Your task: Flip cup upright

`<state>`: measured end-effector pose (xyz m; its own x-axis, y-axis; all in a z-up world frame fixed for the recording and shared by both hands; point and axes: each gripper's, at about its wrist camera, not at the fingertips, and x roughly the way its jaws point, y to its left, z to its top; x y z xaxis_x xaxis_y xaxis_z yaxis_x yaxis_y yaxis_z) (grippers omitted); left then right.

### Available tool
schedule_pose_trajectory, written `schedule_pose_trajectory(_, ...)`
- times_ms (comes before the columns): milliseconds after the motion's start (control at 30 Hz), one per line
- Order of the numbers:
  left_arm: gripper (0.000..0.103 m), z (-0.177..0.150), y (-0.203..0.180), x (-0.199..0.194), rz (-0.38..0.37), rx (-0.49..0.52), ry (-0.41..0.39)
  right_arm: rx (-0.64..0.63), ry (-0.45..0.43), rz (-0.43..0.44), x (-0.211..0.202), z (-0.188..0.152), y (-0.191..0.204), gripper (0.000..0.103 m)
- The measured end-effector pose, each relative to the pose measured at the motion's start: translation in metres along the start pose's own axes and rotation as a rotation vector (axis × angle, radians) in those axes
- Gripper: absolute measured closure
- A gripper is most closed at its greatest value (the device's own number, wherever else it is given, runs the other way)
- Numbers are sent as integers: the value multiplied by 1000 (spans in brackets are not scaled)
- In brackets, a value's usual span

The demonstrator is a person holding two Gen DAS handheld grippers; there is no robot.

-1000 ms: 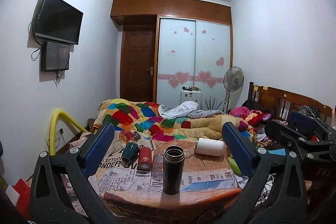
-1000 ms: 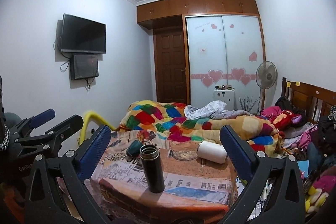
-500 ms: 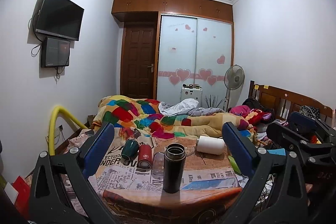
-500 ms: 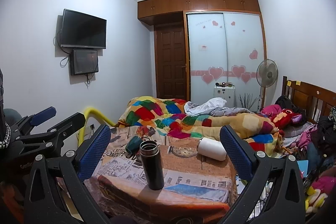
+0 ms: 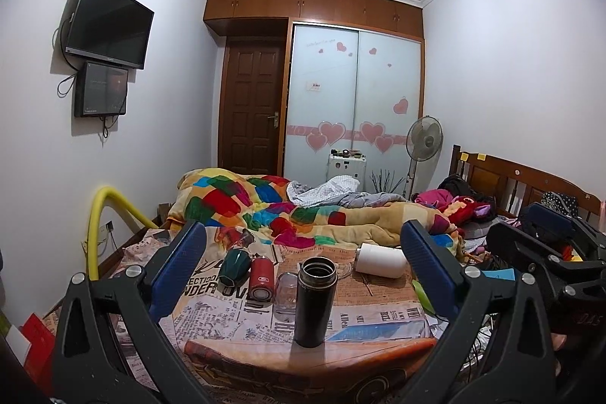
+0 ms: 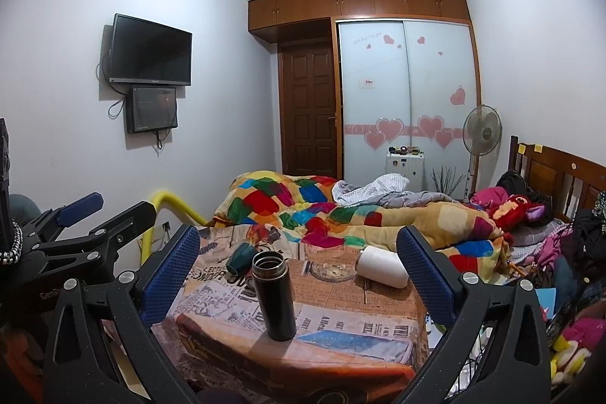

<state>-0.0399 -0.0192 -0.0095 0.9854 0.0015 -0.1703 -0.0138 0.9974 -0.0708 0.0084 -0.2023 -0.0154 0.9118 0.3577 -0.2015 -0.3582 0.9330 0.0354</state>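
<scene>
Red flask shows from the left wrist only.

On the table, the flask stands upright at the near edge, centre. A glass sits just at its 10 o'clock, a can lies left of the glass, and a cup lies on its side left of the can. A dish sits at the flask's 12 o'clock, and a roll lies at 2 o'clock. The bed stretches behind the table.
</scene>
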Motion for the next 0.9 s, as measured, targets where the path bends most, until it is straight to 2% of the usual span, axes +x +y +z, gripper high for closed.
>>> schedule_pose_trajectory(900, 0, 1, -8, 1, -17, 0, -3, 0, 0, -3, 1, 1, 0, 0)
